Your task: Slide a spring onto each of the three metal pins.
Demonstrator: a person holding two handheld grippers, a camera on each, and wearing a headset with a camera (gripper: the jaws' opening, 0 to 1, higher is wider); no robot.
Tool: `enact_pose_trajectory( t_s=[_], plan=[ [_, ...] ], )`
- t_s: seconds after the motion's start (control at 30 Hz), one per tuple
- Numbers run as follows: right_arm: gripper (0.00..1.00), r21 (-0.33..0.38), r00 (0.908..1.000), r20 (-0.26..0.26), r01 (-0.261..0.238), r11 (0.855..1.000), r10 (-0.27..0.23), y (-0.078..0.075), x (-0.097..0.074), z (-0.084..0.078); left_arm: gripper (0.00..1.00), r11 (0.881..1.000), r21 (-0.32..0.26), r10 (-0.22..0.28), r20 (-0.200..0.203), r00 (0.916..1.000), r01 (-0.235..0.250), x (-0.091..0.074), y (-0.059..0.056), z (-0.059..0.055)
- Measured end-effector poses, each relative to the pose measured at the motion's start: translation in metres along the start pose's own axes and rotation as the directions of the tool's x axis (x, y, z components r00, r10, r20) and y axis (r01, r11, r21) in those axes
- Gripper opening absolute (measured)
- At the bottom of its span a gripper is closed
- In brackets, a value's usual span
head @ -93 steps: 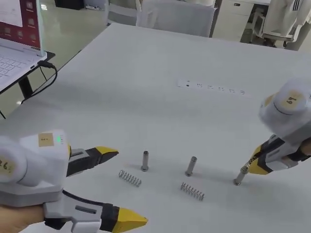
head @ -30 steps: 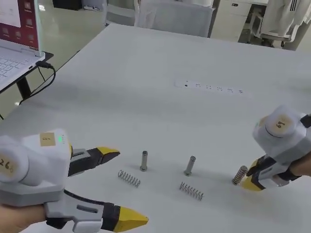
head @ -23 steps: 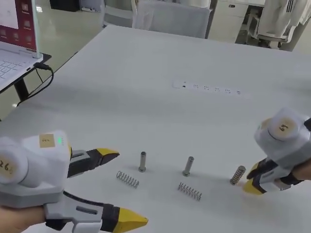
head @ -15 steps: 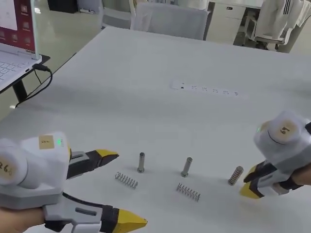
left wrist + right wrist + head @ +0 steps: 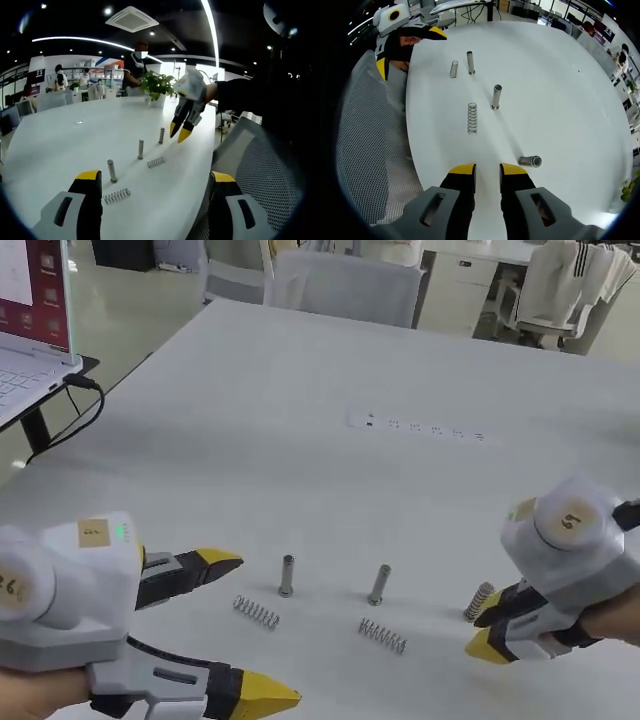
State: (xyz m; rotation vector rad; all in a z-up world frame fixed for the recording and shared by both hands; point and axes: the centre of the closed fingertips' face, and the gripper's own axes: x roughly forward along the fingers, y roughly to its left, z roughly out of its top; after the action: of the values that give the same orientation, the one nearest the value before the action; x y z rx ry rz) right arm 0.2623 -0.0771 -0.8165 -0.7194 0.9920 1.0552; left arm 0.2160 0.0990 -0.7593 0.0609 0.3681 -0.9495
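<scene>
Jaws of the left gripper [image 5: 265, 632] are wide open and empty, lower left of the head view. Left loose spring [image 5: 256, 612] lies flat on the white tabletop [image 5: 300, 440] just ahead of them, not touching. Jaws of the right gripper [image 5: 475, 635] are parted by a narrow gap, gripping nothing, lower right of frame, tips just beside the right pin [image 5: 486, 587]. Fitted spring [image 5: 479, 602] sits over that pin's shaft; the pin stands upright. Middle pin [image 5: 379, 584] and left pin [image 5: 287, 575] are upright and bare, in a row with it across the lower centre. Second loose spring [image 5: 383, 636] lies flat near the middle pin's base, apart from it. Laptop [image 5: 25, 310] upper left, beside the tabletop.
</scene>
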Motion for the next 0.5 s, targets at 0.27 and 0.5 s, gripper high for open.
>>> enact_pose_trajectory(
  t_s=[0.27,0.5],
  plan=[
    [0.17,-0.037,0.9995,0.021,-0.021,0.999,0.022,0.012,0.007,0.018,0.85,1.0,0.003,-0.003,0.004,1.0,0.003,0.0,-0.001,0.001],
    [0.17,-0.064,0.9984,0.024,-0.05,0.997,0.052,0.022,0.021,0.031,0.84,1.0,0.005,-0.002,0.005,1.0,0.002,-0.001,-0.002,0.002]
  ],
)
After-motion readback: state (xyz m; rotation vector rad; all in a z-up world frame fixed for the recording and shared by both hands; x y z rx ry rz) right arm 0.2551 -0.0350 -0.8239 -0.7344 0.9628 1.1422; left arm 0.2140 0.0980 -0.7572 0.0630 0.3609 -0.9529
